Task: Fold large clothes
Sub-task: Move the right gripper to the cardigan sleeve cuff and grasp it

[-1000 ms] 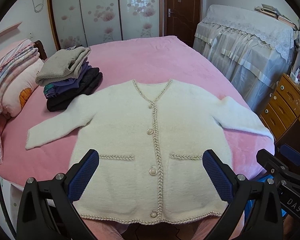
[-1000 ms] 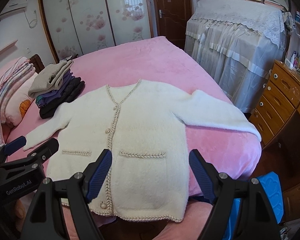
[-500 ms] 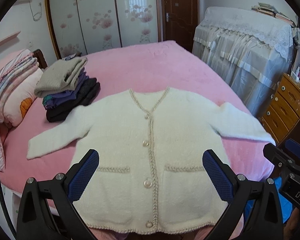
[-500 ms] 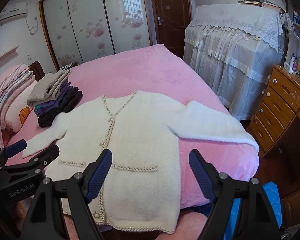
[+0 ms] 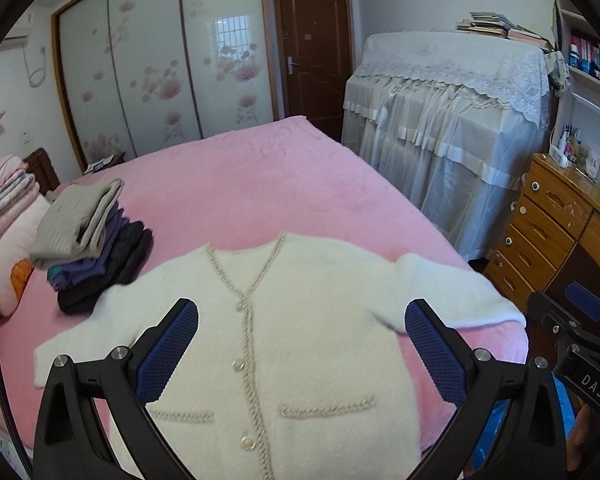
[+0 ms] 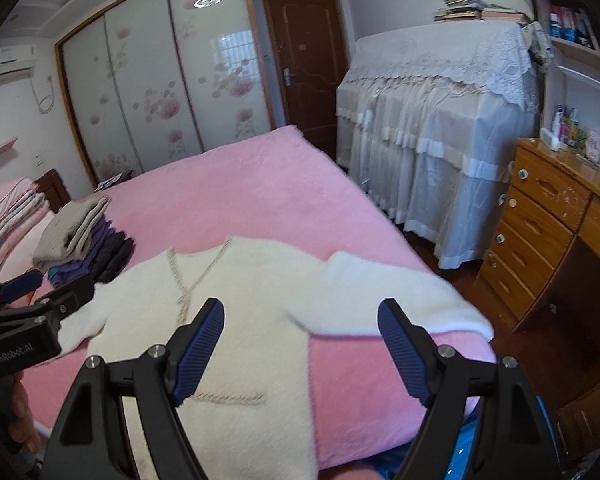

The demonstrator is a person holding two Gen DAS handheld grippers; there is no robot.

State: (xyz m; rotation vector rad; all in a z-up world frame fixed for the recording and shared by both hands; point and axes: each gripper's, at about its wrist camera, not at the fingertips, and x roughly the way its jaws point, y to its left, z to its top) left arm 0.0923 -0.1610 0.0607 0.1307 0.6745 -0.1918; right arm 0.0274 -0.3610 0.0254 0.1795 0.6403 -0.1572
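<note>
A white fluffy cardigan (image 5: pixel 312 320) with braided trim and buttons lies flat, front up, on the pink bed (image 5: pixel 260 184), sleeves spread to both sides. It also shows in the right wrist view (image 6: pixel 252 304). My left gripper (image 5: pixel 300 344) is open and empty, held above the cardigan's lower half. My right gripper (image 6: pixel 300 344) is open and empty, above the cardigan's right side near the right sleeve (image 6: pixel 400 300). The right gripper shows at the right edge of the left wrist view (image 5: pixel 580 320), the left gripper at the left edge of the right wrist view (image 6: pixel 24 320).
A stack of folded clothes (image 5: pixel 88 240) sits on the bed's left, beside pillows and folded bedding (image 5: pixel 4 232). A lace-covered cabinet (image 5: pixel 452 128) and a wooden drawer chest (image 5: pixel 552 232) stand right of the bed. A sliding wardrobe (image 5: pixel 160 72) and door (image 5: pixel 312 52) are behind.
Both grippers have pulled back and tilted upward, so the cardigan sits lower in both views and more of the room shows. The cardigan has not moved. Both grippers stay open.
</note>
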